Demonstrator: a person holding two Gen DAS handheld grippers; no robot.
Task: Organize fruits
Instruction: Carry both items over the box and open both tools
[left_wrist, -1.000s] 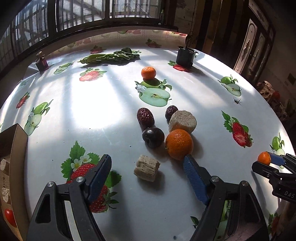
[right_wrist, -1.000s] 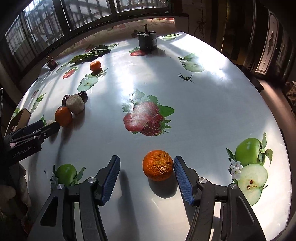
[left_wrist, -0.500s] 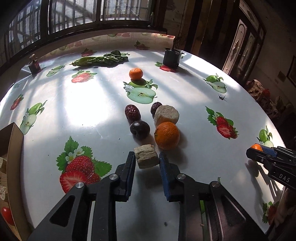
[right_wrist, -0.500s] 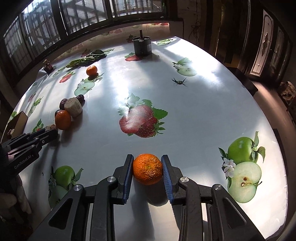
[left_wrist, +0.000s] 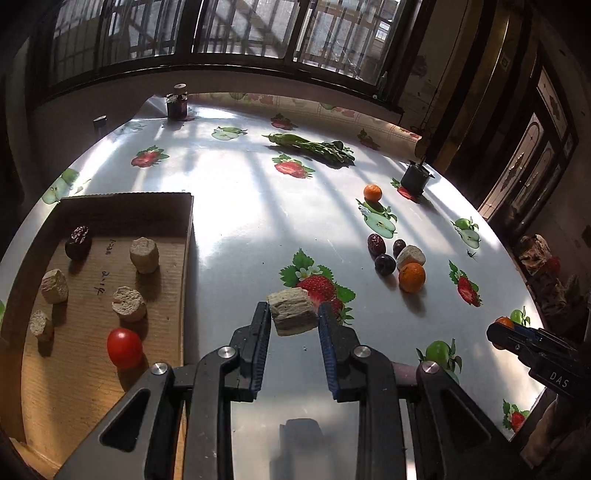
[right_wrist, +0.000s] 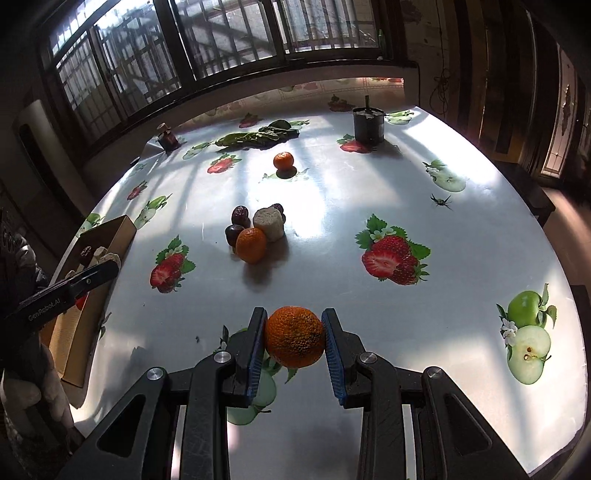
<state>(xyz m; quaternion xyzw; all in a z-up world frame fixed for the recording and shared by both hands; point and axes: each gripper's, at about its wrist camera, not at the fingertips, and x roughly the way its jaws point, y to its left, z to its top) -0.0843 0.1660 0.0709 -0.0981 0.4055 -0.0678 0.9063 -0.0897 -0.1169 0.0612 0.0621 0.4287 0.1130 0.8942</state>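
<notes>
Left gripper (left_wrist: 293, 317): jaws clamped on tan chunk (left_wrist: 293, 312), right of cardboard box (left_wrist: 186, 236).
Right gripper (right_wrist: 294, 341): gripped orange (right_wrist: 294, 341).
Boxed: several pieces.
Remaining: cluster (left_wrist: 399, 258) on tabletop (left_wrist: 240, 221), beyond box.

Glossy white tablecloth (right_wrist: 332, 221) printed with red strawberries and green apples, whole and halved. Brown cardboard box (left_wrist: 99, 295) holding pale beige chunks, one dark red date (left_wrist: 78, 242) and a bright red tomato (left_wrist: 124, 348). Black grippers with blue pads: left gripper (left_wrist: 293, 317) on a tan, layered chunk (left_wrist: 293, 311), right gripper (right_wrist: 294, 341) on a speckled orange tangerine (right_wrist: 294, 341).
</notes>
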